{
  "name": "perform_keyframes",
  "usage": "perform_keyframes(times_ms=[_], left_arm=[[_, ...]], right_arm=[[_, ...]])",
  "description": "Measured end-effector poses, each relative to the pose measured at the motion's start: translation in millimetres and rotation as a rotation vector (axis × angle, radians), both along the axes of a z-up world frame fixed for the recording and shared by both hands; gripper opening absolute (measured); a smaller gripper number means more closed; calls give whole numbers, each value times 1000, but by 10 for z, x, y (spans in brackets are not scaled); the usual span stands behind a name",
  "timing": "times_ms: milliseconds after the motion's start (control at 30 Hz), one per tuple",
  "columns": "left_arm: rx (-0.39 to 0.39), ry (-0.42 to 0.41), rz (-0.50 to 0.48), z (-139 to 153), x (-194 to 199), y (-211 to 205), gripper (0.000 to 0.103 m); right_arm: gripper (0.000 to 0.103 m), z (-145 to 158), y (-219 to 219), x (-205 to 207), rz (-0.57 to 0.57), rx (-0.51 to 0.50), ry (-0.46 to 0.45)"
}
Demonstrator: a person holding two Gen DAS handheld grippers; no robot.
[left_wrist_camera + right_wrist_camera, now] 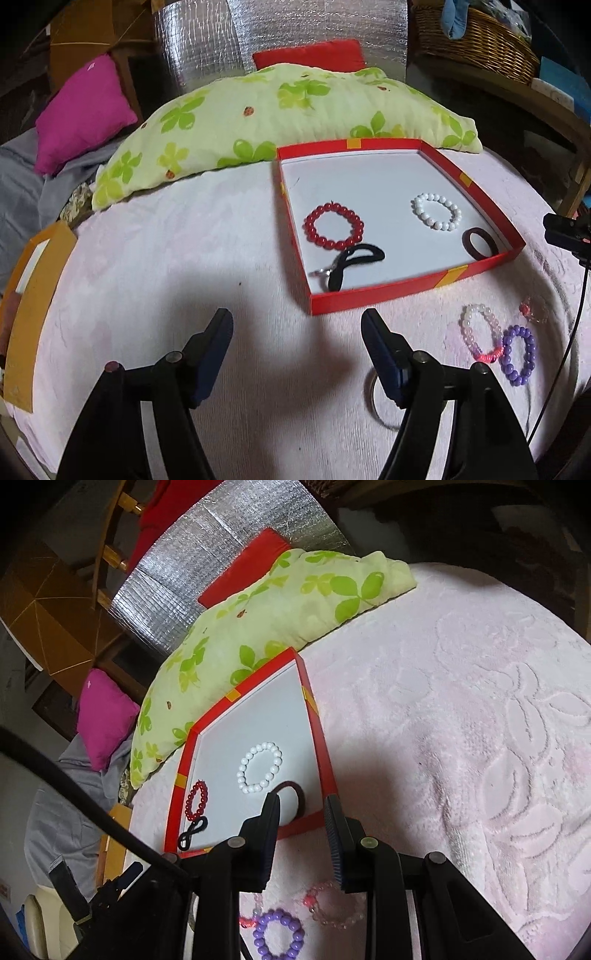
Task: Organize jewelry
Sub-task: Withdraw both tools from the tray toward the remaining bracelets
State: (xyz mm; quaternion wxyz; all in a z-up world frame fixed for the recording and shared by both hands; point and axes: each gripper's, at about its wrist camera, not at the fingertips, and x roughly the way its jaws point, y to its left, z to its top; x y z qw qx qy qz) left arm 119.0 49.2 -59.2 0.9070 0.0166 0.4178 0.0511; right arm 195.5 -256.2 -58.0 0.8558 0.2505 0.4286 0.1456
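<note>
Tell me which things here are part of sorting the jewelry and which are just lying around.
Part of the job: red box, red bead bracelet, white bead bracelet, black hair tie, brown hair tie, pink bracelet, purple bracelet.

Just lying about: green leaf pillow, magenta cushion, wicker basket.

The box [476, 266] is red with yellow patches and a white floor. Bracelets: red [334, 226], white [437, 212], purple [518, 354]. The pillow [258, 110] is pale green with leaf print; the cushion [83, 112] is magenta.
</note>
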Motion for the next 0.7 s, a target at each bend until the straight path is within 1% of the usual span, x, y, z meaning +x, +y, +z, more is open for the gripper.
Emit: perform_keyframes(times_ms=[133, 233, 500, 700], left_arm=[[9, 8, -6, -34, -66, -20, 73], [6, 7, -12, -46, -129, -23, 73], [-44, 30, 1, -141, -384, -2, 73], [-46, 2, -33, -150, -626, -35, 73]], right_arm=[[27, -19, -29, -83, -1, -21, 5], [27, -75, -83, -153, -4, -10, 24], [27, -242, -175, -407, -28, -10, 73], [27, -310, -169, -581, -24, -3, 79]])
